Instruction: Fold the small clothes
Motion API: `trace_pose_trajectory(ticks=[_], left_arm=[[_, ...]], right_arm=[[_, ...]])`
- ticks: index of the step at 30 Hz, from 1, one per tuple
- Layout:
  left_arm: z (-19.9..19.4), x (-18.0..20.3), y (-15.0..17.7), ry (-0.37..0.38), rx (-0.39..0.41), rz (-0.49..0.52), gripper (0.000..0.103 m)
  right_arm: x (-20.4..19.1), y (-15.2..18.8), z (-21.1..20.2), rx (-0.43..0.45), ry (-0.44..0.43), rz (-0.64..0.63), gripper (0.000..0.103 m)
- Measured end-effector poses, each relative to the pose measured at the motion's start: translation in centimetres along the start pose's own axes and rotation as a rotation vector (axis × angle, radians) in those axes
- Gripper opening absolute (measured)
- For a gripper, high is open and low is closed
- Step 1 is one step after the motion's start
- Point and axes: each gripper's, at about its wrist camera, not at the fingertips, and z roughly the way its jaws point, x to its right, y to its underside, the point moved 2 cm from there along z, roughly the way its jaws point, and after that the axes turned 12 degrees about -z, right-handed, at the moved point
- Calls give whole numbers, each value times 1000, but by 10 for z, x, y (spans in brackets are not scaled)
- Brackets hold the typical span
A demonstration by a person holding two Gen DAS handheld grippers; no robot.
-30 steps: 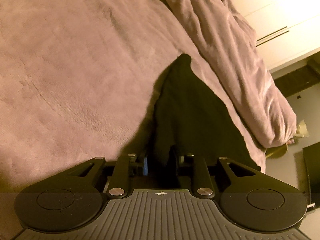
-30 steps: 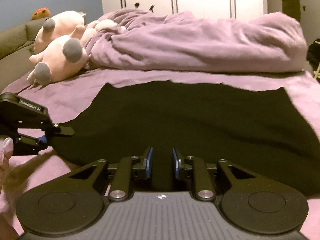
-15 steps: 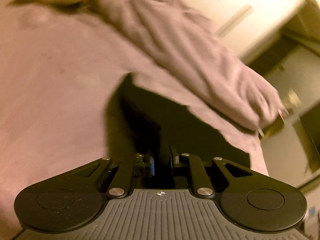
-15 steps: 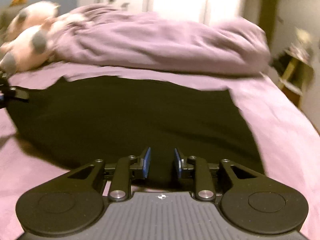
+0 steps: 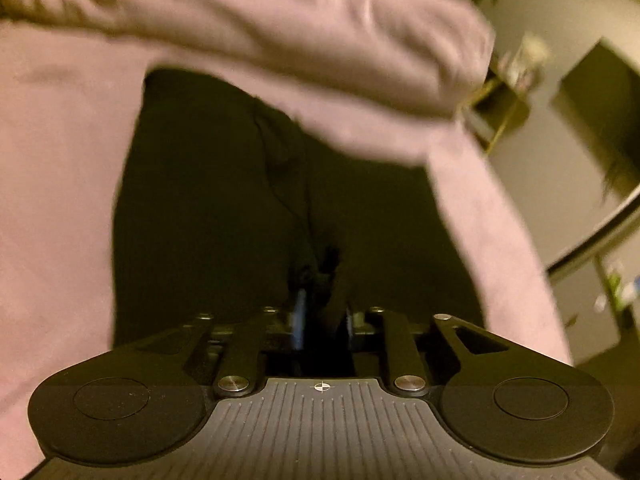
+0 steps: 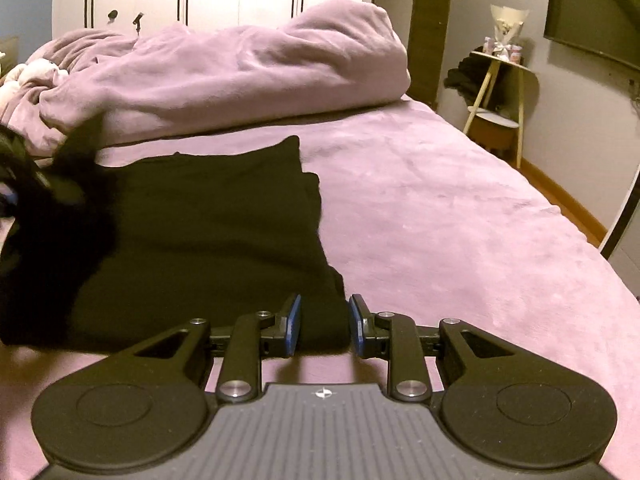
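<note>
Black garment (image 6: 208,232) lies on the mauve bedspread (image 6: 460,208) in front of the rumpled duvet (image 6: 248,68), and it now covers far less of the bed than a second ago: then it was spread wide across the right wrist view, from the left gripper at one edge almost to the far right edge, whereas now its right edge sits near the middle of that view with doubled layers showing along it. Judging by this, one sideways fold has just been carried over. Right gripper (image 6: 325,322) has its blue pads pinched on the near right corner of the cloth, thick with layers; its jaws eased a little wider in the early part of the last second and then held. Left gripper (image 5: 322,314), blurred in its own view, has a bunched wad of dark fabric caught between its pads, and its jaws have just been opening after a brief squeeze, though the cloth is not yet free. From the right wrist it shows as a dark smear (image 6: 24,184) over the garment's left side. Likely next comes letting go and smoothing, or a second fold.
</note>
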Motion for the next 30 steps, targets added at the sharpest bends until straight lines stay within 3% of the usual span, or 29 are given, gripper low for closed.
trace_pose_trajectory(ticks=[3,4,6,7,10,12,18,21,23,25,30], left_arm=[[-17,-1,11,40,8,16,29],[-29,-2,13,76,7,12,34],[-59,-8,17,121,71,-1,42],[-71,-12,15,103,116,-2,45],[-89,-31,9,-47,238,-12,45],[-81,-47,3,-129,217,-59,45],[-35,-74,6,-120,59,-153,48],[-40,-77,7,-101,72,-150,49],[-51,-80,8,-108,85,-150,50],[-64,-77,12,-161,144,-132,50],[-84,-80,16,-309,247,-70,50]], right_arm=[[3,2,-4,0,-5,2,27],[4,2,-5,5,-8,2,28],[5,1,-7,15,-11,2,29],[5,0,-8,21,-14,3,29],[-1,-6,-8,41,-21,-3,29],[-9,-10,-10,52,-35,-9,29],[-33,-16,-10,45,-115,-61,32],[-37,-26,-5,29,-225,-35,33],[-37,-37,1,22,-310,2,41],[-37,-50,13,11,-423,61,63],[-57,-72,48,-25,-515,75,67]])
